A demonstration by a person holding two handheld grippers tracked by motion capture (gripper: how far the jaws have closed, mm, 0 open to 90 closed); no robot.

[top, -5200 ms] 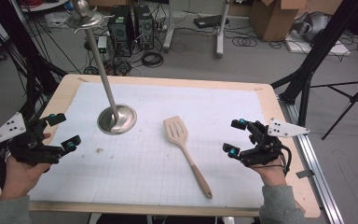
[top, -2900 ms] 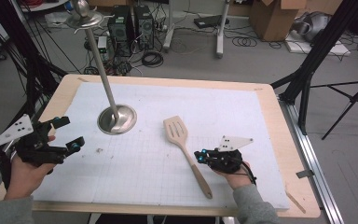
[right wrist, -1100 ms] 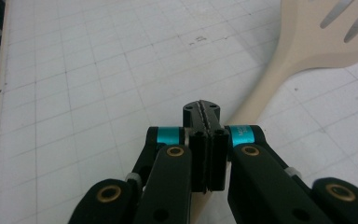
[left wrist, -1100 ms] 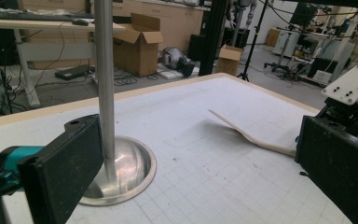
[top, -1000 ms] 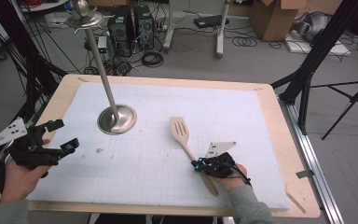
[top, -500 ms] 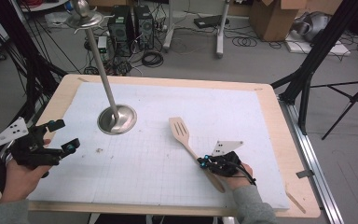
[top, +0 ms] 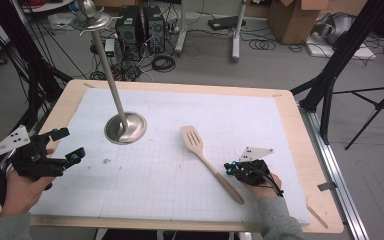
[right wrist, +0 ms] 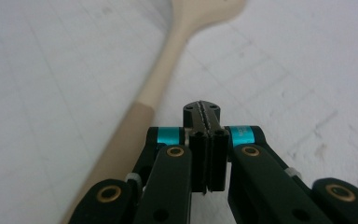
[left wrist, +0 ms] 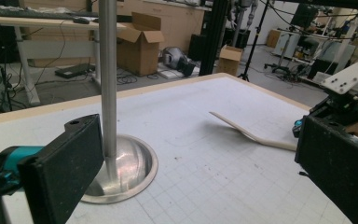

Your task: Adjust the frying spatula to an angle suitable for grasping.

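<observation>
Since approx 5 s ago the right gripper (top: pixel 228 168) has come in from the table's right edge to the wooden spatula (top: pixel 211 163), which has turned a bit, blade now further left. Jaws pressed fully together w/ nothing between; tips sit just beside the handle, prob touching it, though that's hard to tell. Left gripper (top: pixel 67 146) hangs wide open, holding nothing, near the metal stand (top: pixel 125 126).

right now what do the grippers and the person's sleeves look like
Both the left gripper and the right gripper are black with teal accents, each topped by a grey three-cornered plate with holes. Brass-coloured pivot pins show on the right one's linkages; a black cable trails from it. Sleeves are grey.
</observation>
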